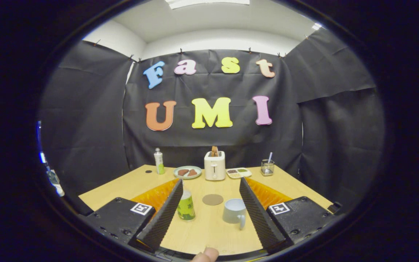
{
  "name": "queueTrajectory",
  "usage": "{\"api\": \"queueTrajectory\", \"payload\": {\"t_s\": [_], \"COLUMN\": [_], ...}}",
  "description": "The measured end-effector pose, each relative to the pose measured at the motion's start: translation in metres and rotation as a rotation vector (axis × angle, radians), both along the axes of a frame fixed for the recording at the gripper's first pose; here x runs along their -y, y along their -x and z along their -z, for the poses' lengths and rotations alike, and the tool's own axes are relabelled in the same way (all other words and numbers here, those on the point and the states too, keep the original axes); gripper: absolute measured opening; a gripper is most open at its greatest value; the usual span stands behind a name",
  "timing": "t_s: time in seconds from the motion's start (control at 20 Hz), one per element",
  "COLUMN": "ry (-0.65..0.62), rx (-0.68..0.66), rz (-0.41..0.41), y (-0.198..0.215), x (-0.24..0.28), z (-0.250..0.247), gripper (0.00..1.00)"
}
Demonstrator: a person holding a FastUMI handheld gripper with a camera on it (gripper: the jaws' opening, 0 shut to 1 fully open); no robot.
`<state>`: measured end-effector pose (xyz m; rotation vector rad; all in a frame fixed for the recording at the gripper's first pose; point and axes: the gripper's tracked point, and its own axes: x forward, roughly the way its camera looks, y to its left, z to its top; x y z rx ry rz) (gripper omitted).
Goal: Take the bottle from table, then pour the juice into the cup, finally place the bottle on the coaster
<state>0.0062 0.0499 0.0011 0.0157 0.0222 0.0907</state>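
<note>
Wooden desk (129,183) underneath; tongs (211,187) spread wide apart, clamped on nothing. Between the fingers: bottle (186,206) just beside the left one, cup (235,211) by the right, coaster (212,199) slightly beyond, between both.

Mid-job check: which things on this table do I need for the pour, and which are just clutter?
Needed:
green-labelled juice bottle, between the open fingers, beside the left one
grey mug with handle
round brown coaster, beyond both

Clutter, at the table's far edge:
white toaster
plate of bread
white tray of condiments
glass with straw
tall white bottle
</note>
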Motion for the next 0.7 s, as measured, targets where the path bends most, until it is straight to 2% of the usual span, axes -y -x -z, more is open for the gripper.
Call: {"api": "queueTrajectory", "payload": {"t_s": [0.4,0.7], "ry": [0.016,0.002], "rx": [-0.021,-0.008], "rz": [0.014,-0.033], "y": [-0.007,-0.010], "x": [0.006,-0.009], "z": [0.001,0.005], "gripper": [1.00,1.00]}}
